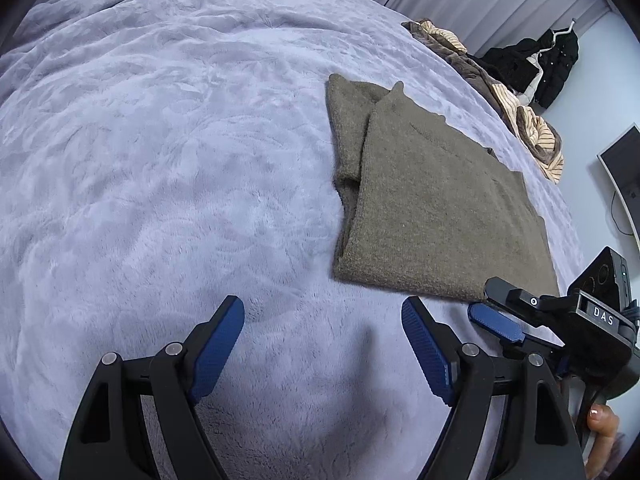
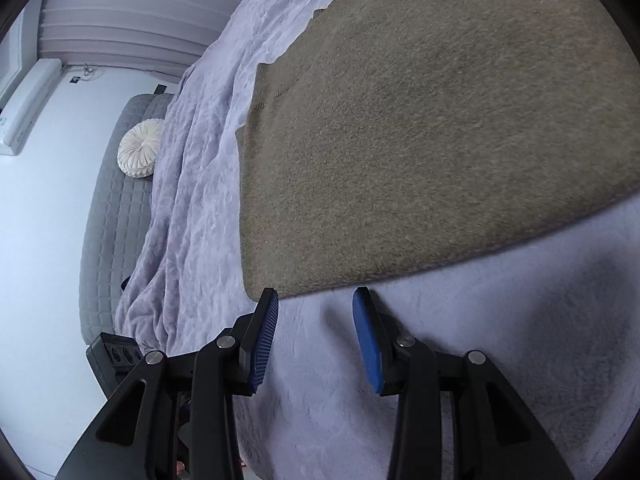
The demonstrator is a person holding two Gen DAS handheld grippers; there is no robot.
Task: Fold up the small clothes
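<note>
Two grippers, jaws apart; one folded sweater [image 1: 432, 200].

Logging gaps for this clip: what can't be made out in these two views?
- Sweater: lower layers hidden under its own fold, both views; right wrist view cuts its far side.
- Clothes pile: left wrist view, too small and tangled to tell pieces apart.
- Right gripper: left wrist view shows one finger only.

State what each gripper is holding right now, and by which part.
Nothing is held. The left gripper stands open over the blanket; the right gripper is open just short of the brown garment.
</note>
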